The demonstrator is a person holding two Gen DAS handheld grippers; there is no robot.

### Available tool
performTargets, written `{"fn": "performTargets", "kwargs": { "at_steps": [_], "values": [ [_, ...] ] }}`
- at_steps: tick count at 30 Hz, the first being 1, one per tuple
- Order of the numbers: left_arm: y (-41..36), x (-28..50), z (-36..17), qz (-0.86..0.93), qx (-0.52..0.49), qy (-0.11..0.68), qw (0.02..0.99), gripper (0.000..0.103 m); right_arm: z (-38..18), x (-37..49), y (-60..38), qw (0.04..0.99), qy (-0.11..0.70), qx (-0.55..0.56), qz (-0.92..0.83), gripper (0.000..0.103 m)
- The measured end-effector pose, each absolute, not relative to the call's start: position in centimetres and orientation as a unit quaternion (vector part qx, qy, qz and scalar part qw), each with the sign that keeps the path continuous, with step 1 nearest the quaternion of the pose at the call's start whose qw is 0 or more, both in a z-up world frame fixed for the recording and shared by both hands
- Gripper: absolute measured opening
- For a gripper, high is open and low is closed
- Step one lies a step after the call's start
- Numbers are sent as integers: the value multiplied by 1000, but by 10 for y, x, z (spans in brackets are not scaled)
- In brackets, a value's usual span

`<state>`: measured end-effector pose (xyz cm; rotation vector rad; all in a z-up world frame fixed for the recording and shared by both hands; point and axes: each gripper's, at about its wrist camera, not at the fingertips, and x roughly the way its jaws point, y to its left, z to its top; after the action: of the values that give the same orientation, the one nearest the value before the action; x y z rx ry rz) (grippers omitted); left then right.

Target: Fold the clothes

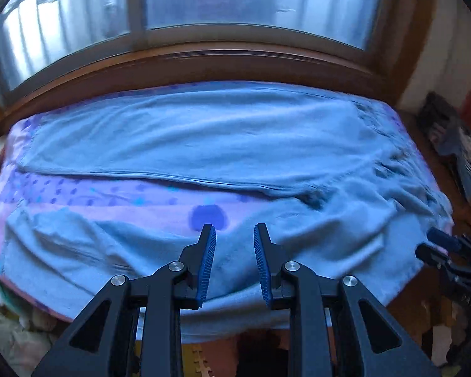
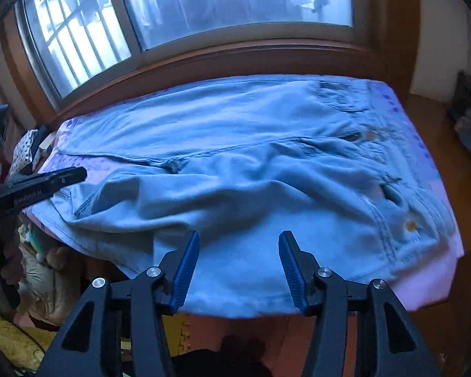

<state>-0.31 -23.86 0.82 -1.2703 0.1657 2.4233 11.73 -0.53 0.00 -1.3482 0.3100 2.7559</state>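
Note:
Light blue jeans lie spread on a table covered with a purple dotted cloth. Their legs run to the left and the waistband with its yellow button sits at the right. The near leg is rumpled and hangs over the front edge. My left gripper hovers open above that near leg, with nothing between its blue pads. My right gripper stands open wider over the jeans' seat near the front edge, also holding nothing. Each gripper shows at the edge of the other's view: the right gripper and the left gripper.
A wide window with a wooden sill runs just behind the table. Clutter lies on the floor at the left and on a wooden surface at the right. Foam puzzle mats cover the floor below the front edge.

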Motion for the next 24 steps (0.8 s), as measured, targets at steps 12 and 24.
{"fn": "performTargets", "kwargs": {
  "at_steps": [12,24],
  "values": [
    [-132,68,-5,832,-437,145,310,25,-7,172,98,83,119,-449,882,53],
    [-18,128,-19,814,-461,131,327,25,-31,157,184,-66,-111,-477,869,54]
  ]
}}
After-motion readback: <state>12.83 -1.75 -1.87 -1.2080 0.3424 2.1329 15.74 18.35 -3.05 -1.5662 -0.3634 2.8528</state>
